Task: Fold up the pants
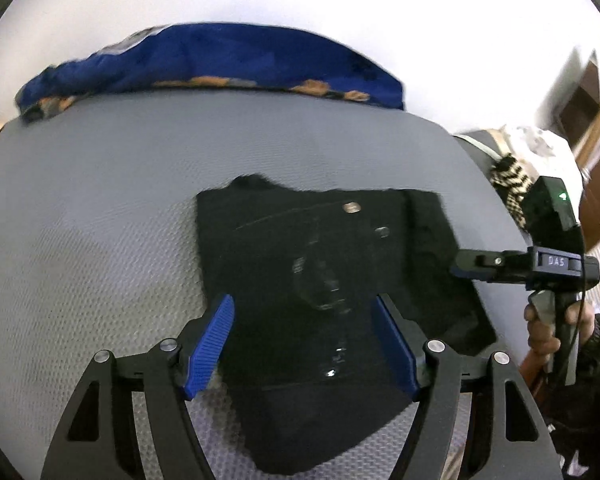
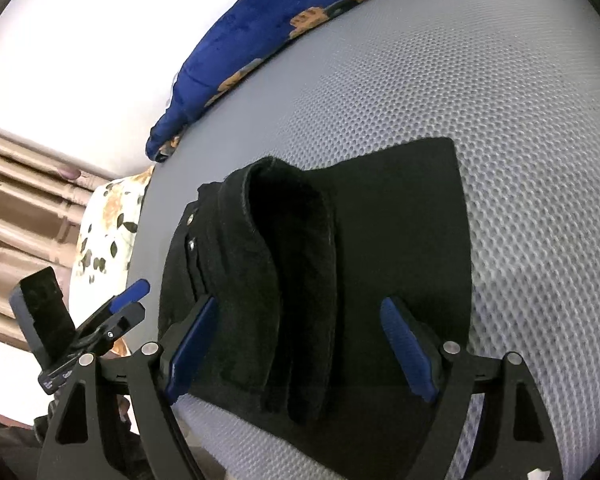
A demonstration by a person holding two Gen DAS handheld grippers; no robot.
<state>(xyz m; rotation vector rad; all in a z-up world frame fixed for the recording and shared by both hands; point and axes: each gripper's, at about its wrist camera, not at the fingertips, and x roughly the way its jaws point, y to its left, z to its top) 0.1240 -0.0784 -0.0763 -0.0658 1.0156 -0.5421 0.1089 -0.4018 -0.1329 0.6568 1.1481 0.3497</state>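
Observation:
The black pants (image 1: 324, 280) lie folded into a compact stack on the grey mesh surface (image 1: 100, 220); metal buttons show on top. In the right wrist view the pants (image 2: 300, 280) show a rolled fold along their upper layer. My left gripper (image 1: 306, 312) is open, hovering over the near edge of the pants, holding nothing. My right gripper (image 2: 300, 316) is open over the pants' near edge, empty. The right gripper also shows in the left wrist view (image 1: 472, 266) at the pants' right side. The left gripper's blue fingertips (image 2: 134, 292) show at the left of the right wrist view.
A blue blanket with orange flowers (image 1: 220, 64) lies along the far edge of the mesh surface. A white floral pillow (image 2: 108, 232) sits beside the surface. Wooden furniture (image 1: 596, 128) stands at the far right. A white wall is behind.

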